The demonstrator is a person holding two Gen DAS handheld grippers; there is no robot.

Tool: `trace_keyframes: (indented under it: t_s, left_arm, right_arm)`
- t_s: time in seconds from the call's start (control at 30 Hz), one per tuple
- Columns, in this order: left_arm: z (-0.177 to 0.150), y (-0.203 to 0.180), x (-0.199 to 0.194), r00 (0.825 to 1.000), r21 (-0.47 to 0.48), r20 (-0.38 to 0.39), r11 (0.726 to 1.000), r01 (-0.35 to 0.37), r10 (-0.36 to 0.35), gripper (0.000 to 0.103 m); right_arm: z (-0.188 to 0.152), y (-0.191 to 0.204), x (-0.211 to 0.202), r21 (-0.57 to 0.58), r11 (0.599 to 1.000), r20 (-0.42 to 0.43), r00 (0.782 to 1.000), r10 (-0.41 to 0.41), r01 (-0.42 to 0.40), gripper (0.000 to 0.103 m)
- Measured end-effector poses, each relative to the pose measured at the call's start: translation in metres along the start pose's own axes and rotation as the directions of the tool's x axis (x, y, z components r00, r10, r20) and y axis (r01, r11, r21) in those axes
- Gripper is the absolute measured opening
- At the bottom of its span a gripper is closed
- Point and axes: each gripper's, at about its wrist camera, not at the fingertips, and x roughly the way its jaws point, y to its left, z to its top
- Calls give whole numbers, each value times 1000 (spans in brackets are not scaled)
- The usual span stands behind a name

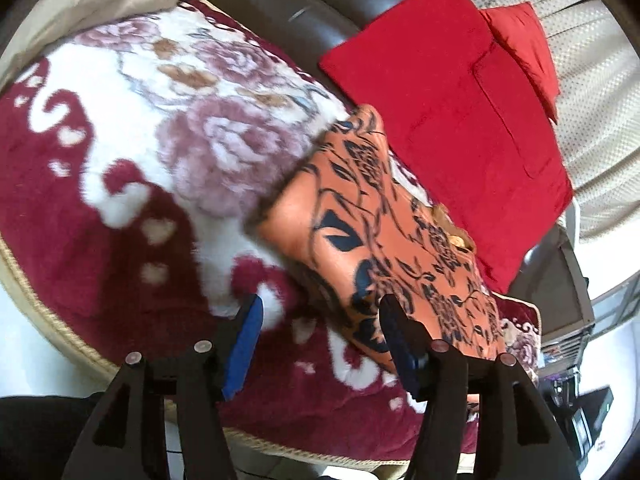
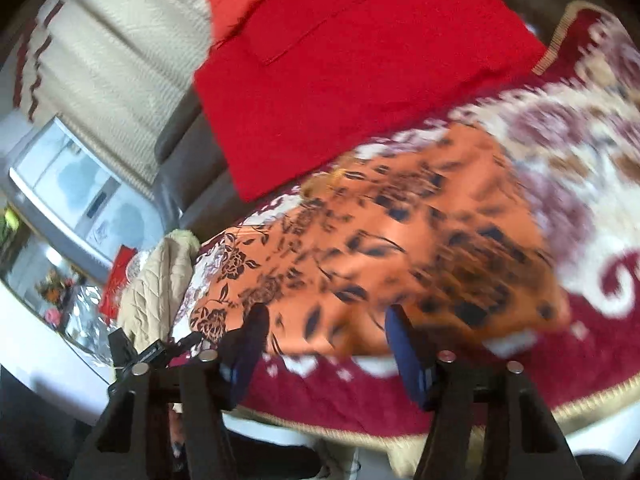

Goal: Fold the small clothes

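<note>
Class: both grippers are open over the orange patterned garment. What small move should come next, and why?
Probably lower the right gripper and close on the orange garment at its near edge: both grippers, left too, are open and empty.

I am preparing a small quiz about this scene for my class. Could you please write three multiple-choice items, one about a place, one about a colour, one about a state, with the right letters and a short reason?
1. Where does the orange patterned garment lie?
A. on the floral blanket
B. on the floor
C. on a chair

2. What colour is the plain folded cloth beyond it?
A. blue
B. red
C. green

3. How do both grippers stand?
A. shut on the garment
B. open
C. out of view

Answers:
1 A, the blanket shows all around the garment.
2 B, it is plain red in both views.
3 B, the left gripper and right gripper each show a wide gap between the fingers.
</note>
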Motion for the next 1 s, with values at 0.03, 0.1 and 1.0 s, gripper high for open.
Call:
trace_keyframes:
  t_s: [0.03, 0.1, 1.0]
  left_arm:
    - [0, -1, 2, 1000, 1, 1, 1000, 7, -7, 64]
    - [2, -2, 9, 999, -17, 2, 999, 32, -32, 69]
    - [16, -35, 37, 991, 130, 119, 989, -74, 59, 32]
  right_arm:
    - [6, 9, 16, -22, 1000, 0, 1000, 2, -2, 52]
    - [13, 18, 37, -38, 999, -2, 1000, 0, 0, 43]
    - [40, -7, 131, -7, 1000, -71, 997, 0, 0, 27]
